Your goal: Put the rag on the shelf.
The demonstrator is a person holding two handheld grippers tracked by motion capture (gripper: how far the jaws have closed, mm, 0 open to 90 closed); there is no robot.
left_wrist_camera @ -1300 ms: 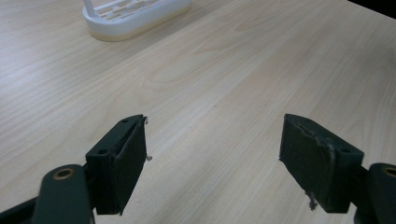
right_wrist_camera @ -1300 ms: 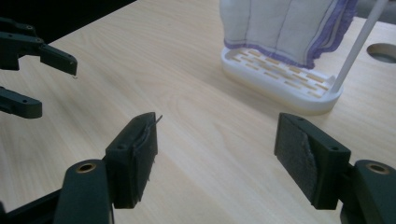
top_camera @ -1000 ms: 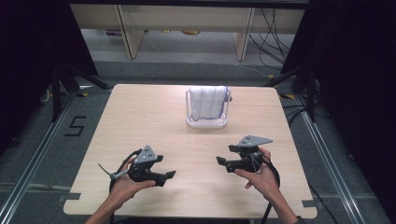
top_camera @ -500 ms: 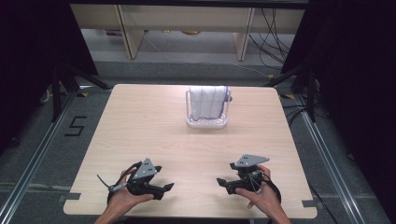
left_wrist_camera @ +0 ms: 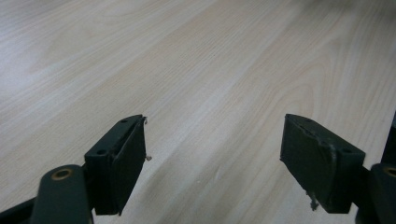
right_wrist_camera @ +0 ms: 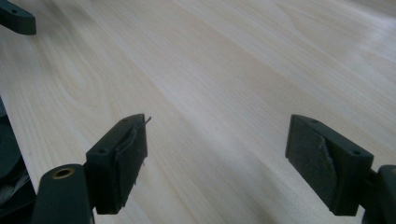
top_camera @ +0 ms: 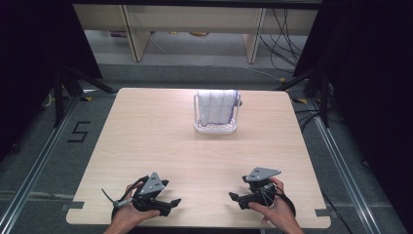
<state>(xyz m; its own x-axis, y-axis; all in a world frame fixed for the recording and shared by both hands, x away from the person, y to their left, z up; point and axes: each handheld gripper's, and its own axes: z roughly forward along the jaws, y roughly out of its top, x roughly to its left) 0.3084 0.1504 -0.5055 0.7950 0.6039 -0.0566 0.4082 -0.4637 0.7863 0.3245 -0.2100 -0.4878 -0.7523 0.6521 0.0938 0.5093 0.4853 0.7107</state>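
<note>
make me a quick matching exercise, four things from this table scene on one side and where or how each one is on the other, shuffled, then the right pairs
Things:
1. left gripper
2. right gripper
3. white cloth
4. white rack

Places or states:
A. draped over the rack
B. near edge of the table, on the high view's right side, jaws open
C. far middle of the table, standing
D. near edge, on the high view's left side, jaws open

Pairs: 1-D, 2-B, 3-A, 4-C

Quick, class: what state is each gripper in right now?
Left gripper: open, holding nothing.
Right gripper: open, holding nothing.
</note>
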